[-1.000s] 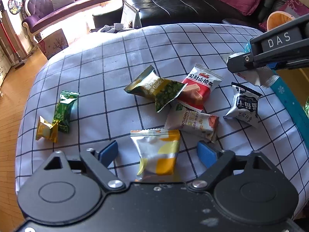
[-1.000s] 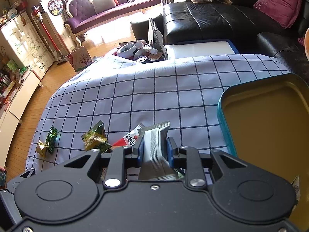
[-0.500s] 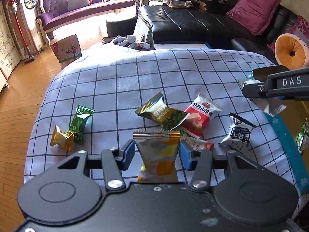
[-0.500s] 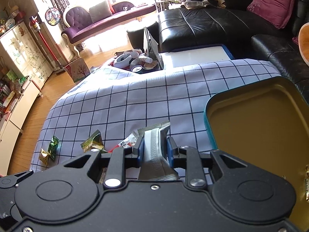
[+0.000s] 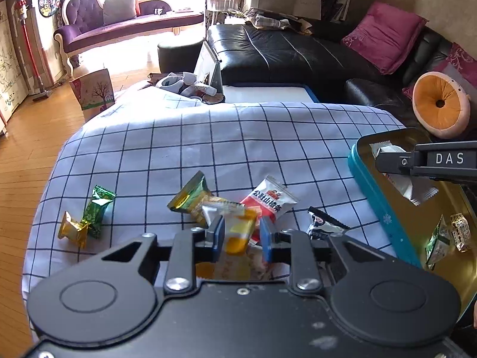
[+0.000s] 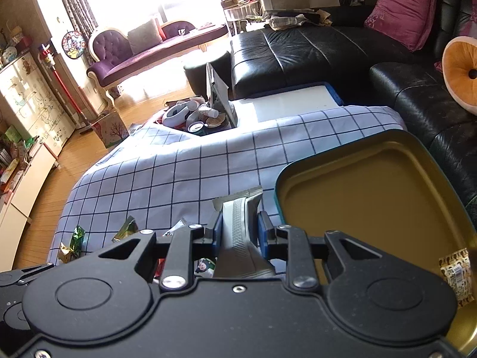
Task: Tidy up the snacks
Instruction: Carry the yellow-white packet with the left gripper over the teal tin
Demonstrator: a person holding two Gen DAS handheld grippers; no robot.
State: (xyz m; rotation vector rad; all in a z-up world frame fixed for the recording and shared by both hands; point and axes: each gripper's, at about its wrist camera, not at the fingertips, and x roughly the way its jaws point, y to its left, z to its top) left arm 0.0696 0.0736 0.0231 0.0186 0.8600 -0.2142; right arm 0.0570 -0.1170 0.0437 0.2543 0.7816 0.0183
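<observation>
Left tongs [image 5: 242, 234], just closed, pinch a yellow-and-silver foil snack packet [image 5: 238, 226]; right tongs [image 6: 238, 229] grip a silver wrapper [image 6: 238, 223] beside the teal, gold-lined tin [image 6: 372, 185]. Two snacks are boxed; six remain on the checked surface [image 5: 208, 137].

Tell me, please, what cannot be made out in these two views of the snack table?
- Left wrist view: the yellow packet's lower half, hidden behind the left hand-held gripper.
- Left wrist view: the tin's near end, cut off by the frame edge.
- Right wrist view: the grey packet's front print; only its back seam faces the camera.
- Right wrist view: the table snacks, mostly hidden by the right hand-held gripper.
</observation>
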